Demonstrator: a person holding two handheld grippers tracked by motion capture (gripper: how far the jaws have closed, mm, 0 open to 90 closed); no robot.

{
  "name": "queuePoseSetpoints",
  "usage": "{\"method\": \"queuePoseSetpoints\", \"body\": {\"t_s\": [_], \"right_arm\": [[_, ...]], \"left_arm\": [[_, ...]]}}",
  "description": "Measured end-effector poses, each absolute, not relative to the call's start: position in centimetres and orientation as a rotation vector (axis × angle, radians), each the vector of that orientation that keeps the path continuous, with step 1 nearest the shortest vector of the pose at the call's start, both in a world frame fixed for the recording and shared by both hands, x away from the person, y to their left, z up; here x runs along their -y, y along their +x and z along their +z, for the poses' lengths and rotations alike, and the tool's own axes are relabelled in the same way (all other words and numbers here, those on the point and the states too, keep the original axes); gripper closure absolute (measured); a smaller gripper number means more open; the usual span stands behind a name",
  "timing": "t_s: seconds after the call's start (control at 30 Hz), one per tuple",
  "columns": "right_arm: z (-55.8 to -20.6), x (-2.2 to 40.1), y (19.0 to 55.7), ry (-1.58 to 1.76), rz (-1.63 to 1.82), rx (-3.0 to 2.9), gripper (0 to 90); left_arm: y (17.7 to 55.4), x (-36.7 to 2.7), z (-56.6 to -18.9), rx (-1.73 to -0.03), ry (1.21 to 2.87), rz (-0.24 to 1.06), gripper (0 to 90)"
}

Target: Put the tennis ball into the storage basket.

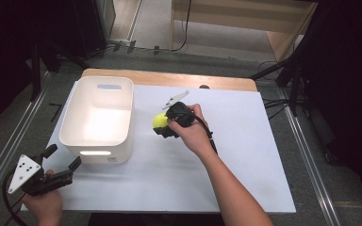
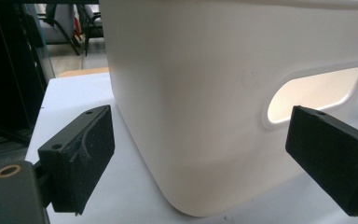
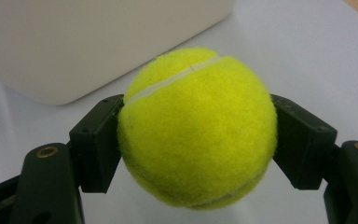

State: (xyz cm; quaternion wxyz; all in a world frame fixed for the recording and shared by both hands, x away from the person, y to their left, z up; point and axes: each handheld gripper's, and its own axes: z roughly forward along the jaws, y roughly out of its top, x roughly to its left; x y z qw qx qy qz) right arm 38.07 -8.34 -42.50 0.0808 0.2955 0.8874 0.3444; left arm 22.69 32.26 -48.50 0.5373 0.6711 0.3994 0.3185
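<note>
A yellow tennis ball (image 1: 160,121) (image 3: 196,128) is clamped between the jaws of my right gripper (image 1: 164,127) (image 3: 196,140), just right of the white bin (image 1: 99,117). Both black pads press on the ball's sides, and it appears to hang a little above the white tabletop. My left gripper (image 1: 66,157) (image 2: 205,158) stands open at the table's front left corner, aimed at the bin's near wall (image 2: 205,102) with its handle slot (image 2: 312,93). Nothing sits between its pads.
The white bin (image 3: 74,42) stands at the table's left, its inside bare as far as I can see. The white table sheet (image 1: 245,155) stretches to the right and front. A wooden strip (image 1: 169,77) runs along the far edge. Dark stands and cables surround the table.
</note>
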Motion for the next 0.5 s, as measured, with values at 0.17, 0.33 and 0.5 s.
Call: {"method": "queuePoseSetpoints", "body": {"t_s": [0.17,0.33,0.5], "right_arm": [[-42.24,8.24,38.09,0.875,1.035,-2.656,24.3],[-42.19,8.00,38.06,0.881,1.044,-2.662,24.3],[-41.79,7.70,38.11,0.860,1.055,-2.662,24.3]], "left_arm": [[22.69,-32.26,-48.50,-0.951,1.597,0.758,7.9],[22.73,-32.23,-48.51,-0.953,1.596,0.759,7.9],[22.74,-32.24,-48.51,-0.954,1.596,0.759,7.9]]}}
